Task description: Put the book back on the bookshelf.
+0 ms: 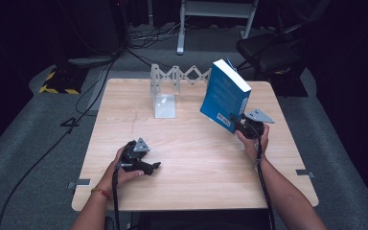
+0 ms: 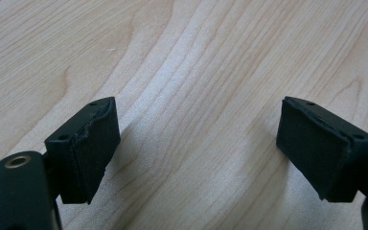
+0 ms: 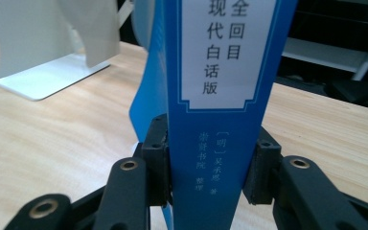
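A thick blue book (image 1: 223, 93) leans tilted over the right half of the wooden table (image 1: 196, 158). My right gripper (image 1: 242, 125) grips its lower end. In the right gripper view the blue spine (image 3: 215, 72), with a white label of printed characters, stands between the two black pads (image 3: 155, 158), which press on both of its sides; my right gripper (image 3: 206, 163) is shut on it. My left gripper (image 1: 153, 166) rests low over the table at front left. Its jaws stand wide apart, my left gripper (image 2: 199, 143) has only bare wood (image 2: 196, 57) between them.
A white bookend (image 1: 165, 105) stands at the table's back middle, also off to the left (image 3: 43, 72) in the right gripper view. Behind it is a white zigzag rack (image 1: 179, 74). Beyond the table are a dark chair (image 1: 268, 52) and cables on the floor (image 1: 100, 81).
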